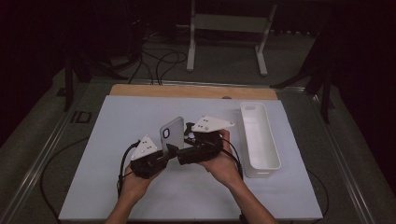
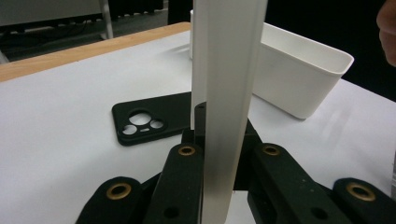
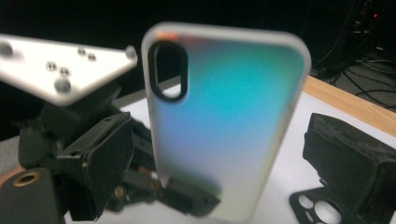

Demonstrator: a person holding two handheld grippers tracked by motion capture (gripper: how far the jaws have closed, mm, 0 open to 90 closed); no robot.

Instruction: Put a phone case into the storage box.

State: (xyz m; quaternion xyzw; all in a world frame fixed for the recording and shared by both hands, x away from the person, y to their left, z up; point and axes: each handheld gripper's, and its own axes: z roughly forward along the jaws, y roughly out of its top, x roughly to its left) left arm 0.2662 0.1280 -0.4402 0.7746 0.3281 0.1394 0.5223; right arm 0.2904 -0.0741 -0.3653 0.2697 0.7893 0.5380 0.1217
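Left gripper (image 1: pixel 164 156) clamps pale case (image 1: pixel 172 132) upright mid-tabletop; right gripper (image 1: pixel 183 150) agape, empty; bin (image 1: pixel 268 154) unfilled, black case (image 2: pixel 149 122) flat.

room: dark, light falls mainly on the table | table (image 1: pixel 140 112): white top, wooden strip (image 1: pixel 187 91) along far edge | floor (image 1: pixel 224 60): grey, black cables (image 1: pixel 159 60) trailing beyond the table | furniture: white frame stand (image 1: pixel 229 23) at far centre, dark stand legs (image 1: pixel 70 74) far left and far right

frosted, iridescent plastic phone case (image 3: pixel 224 121); matt black case (image 2: pixel 149 122); smooth white plastic bin (image 1: pixel 259 140); wooden table edge (image 1: pixel 191 91).
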